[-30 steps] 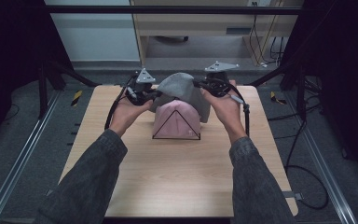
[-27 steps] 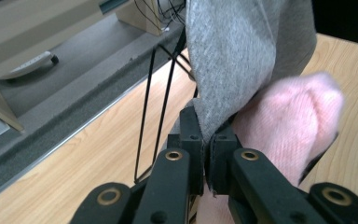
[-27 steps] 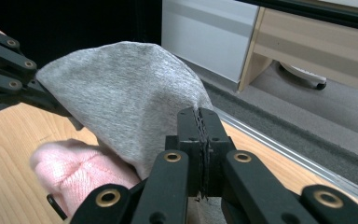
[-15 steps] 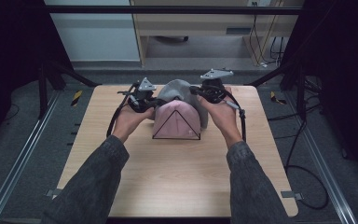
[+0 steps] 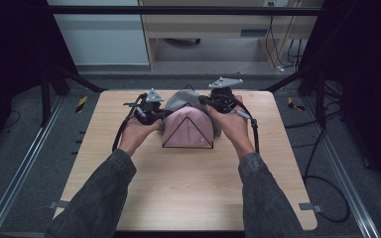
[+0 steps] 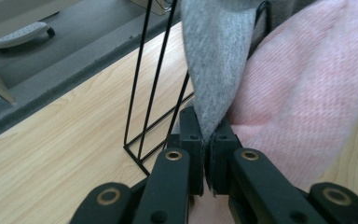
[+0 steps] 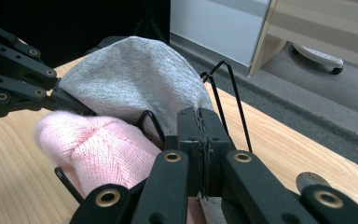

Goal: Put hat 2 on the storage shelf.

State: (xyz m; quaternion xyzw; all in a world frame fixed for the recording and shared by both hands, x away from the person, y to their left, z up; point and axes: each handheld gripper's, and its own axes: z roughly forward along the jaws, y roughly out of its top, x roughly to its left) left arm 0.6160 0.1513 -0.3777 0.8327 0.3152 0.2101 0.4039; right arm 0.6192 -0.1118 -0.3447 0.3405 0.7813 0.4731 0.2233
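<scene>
A pink knitted hat (image 5: 188,126) sits over a black wire stand (image 5: 187,147) at the far middle of the wooden table (image 5: 178,198). A grey cloth hat (image 5: 181,99) hangs over the stand's top, behind the pink one. My left gripper (image 5: 161,114) is shut on the grey hat's left edge. My right gripper (image 5: 206,102) is shut on its right edge. In the left gripper view the jaws (image 6: 208,126) pinch the grey fabric (image 6: 216,60) beside the pink knit (image 6: 298,102) and the wire (image 6: 142,93). In the right gripper view the jaws (image 7: 199,121) clamp the grey fabric (image 7: 135,79) above the pink hat (image 7: 98,144).
The stand is close to the table's far edge (image 5: 188,90), with grey floor and a pale cabinet (image 5: 208,29) beyond. Wide bare wood lies between the stand and the near edge. Cables (image 5: 250,129) trail from both grippers.
Both hands have sunk a little, drawing the grey hat lower over the stand behind the pink hat. Both grips stay shut on it.
</scene>
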